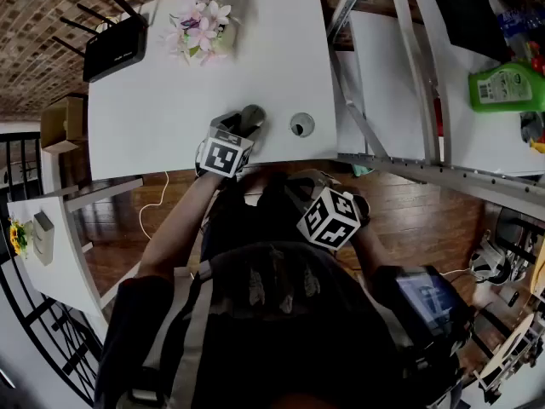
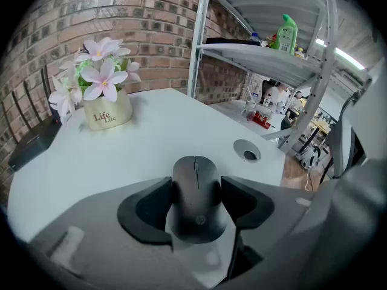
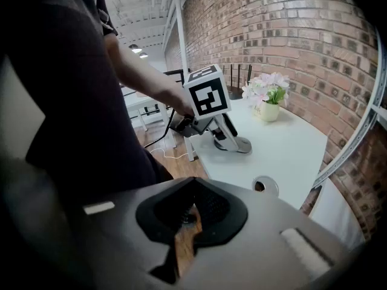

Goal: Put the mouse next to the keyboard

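A black mouse (image 2: 195, 183) sits between the two dark pads of my left gripper (image 2: 196, 205), which is shut on its sides. In the head view this gripper (image 1: 241, 131) holds the mouse (image 1: 252, 116) at the white desk's (image 1: 153, 118) near edge, low over or on the top; I cannot tell which. My right gripper (image 3: 192, 206) is shut with nothing in it and hangs off the desk over the wooden floor, close to the person's body; its marker cube (image 1: 331, 218) shows there. No keyboard is in any view.
A round cable hole (image 1: 301, 125) lies just right of the mouse. A flower pot (image 1: 202, 29) and a black router (image 1: 115, 48) stand at the desk's far side. A metal shelf rack (image 1: 400, 75) with a green bottle (image 1: 507, 86) borders the desk's right edge.
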Available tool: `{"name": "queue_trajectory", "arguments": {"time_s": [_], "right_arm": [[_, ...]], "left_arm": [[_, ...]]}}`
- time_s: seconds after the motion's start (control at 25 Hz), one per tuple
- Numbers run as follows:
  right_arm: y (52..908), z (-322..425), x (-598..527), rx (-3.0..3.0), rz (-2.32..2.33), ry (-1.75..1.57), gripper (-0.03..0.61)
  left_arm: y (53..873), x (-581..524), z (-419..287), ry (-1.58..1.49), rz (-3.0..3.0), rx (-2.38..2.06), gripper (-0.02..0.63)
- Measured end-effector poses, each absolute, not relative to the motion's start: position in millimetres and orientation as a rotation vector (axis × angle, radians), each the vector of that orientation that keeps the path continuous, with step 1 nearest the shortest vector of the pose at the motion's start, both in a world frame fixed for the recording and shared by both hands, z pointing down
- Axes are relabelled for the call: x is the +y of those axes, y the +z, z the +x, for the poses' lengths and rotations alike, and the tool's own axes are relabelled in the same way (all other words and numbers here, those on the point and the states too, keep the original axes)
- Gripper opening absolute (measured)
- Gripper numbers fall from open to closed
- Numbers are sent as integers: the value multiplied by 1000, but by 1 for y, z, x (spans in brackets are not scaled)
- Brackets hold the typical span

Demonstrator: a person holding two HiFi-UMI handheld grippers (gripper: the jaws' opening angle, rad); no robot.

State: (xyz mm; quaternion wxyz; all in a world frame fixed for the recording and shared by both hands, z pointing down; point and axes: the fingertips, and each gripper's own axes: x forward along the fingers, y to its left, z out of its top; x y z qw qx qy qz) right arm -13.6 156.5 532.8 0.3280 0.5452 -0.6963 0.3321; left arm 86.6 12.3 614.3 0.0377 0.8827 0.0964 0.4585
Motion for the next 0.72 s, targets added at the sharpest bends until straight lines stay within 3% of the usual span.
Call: {"name": "queue_trajectory", "arguments": {"time_s": [0.72], "right_arm": [[533, -10, 162, -1762, 1447, 921, 6]], "left_arm": [[611, 44, 109, 1384, 2704, 486, 265]]}}
